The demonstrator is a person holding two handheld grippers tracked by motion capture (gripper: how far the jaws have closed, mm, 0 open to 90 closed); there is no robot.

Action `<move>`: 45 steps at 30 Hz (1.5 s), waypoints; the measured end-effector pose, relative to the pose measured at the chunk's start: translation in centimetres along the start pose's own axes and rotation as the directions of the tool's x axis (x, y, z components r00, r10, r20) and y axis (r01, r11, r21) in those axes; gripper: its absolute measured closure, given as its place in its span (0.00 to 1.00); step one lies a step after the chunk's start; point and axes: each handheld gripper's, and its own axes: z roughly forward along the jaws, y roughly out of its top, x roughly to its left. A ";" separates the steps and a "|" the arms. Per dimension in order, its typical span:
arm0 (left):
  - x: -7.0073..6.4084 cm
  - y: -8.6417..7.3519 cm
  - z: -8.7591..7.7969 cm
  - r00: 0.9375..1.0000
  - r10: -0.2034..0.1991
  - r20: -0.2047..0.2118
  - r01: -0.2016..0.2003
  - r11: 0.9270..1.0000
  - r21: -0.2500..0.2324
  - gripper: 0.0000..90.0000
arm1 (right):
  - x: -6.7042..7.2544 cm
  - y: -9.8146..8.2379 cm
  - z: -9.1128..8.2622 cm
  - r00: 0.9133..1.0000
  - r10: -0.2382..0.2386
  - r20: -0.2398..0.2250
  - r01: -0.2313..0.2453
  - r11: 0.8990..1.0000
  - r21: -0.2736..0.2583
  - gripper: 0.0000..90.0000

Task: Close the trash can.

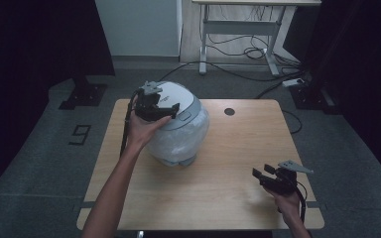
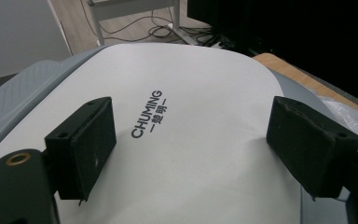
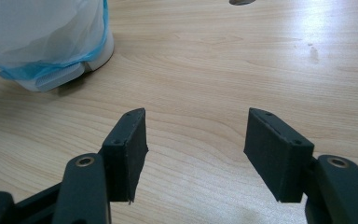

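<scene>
A rounded white and grey appliance point(image 1: 181, 124), wrapped in clear plastic film, stands on the wooden table point(image 1: 238, 148) left of centre. Its white lid point(image 2: 177, 116) bears the word CHUMING. My left gripper point(image 1: 166, 111) hovers just over that lid with its jaws wide apart and nothing between them; whether the pads touch the lid I cannot tell. My right gripper point(image 1: 260, 174) rests low near the table's front right corner, open and empty, pointing left toward the appliance's base point(image 3: 60, 70).
A round cable hole point(image 1: 229, 111) sits in the table's far side. Beyond the table are a white desk frame point(image 1: 238, 29), loose cables point(image 1: 258, 52) and a power strip point(image 1: 295, 82) on the floor. Dark curtains flank both sides.
</scene>
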 end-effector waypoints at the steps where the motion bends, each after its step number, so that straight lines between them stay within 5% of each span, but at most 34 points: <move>1: -0.1 0.0 0.0 1.000 0.000 -0.004 0.000 1.000 0.004 0.17 | 0.0 0.0 0.0 1.000 -0.002 0.000 0.002 1.000 0.001 0.43; 8: -0.4 0.1 -0.1 1.000 0.001 -0.017 0.000 1.000 0.008 0.17 | -0.1 0.0 0.0 1.000 0.000 0.005 0.000 1.000 0.003 0.42; 11: -0.8 0.0 0.2 0.999 0.031 -0.031 -0.031 0.999 0.021 0.19 | -0.2 0.0 -0.1 1.000 0.004 0.005 -0.004 1.000 0.003 0.42; 19: -1.1 0.2 0.1 0.999 0.039 -0.012 -0.039 0.999 0.035 0.19 | -0.4 0.1 -0.3 1.000 0.010 0.008 -0.010 1.000 -0.003 0.42; 30: -0.6 -0.7 -3.3 0.997 -0.021 0.071 0.027 0.996 -0.089 0.20 | -0.5 0.2 -0.4 1.000 0.008 0.012 -0.008 1.000 -0.005 0.42; 37: -1.1 -2.6 -5.5 0.994 -0.022 0.109 0.035 0.992 -0.124 0.19 | -0.6 0.2 -0.5 1.000 0.008 0.015 -0.008 1.000 -0.009 0.42; 45: -1.8 -6.6 -8.0 0.990 -0.007 0.139 0.029 0.987 -0.158 0.18 | -0.7 0.2 -0.7 1.000 0.009 0.018 -0.009 1.000 -0.013 0.42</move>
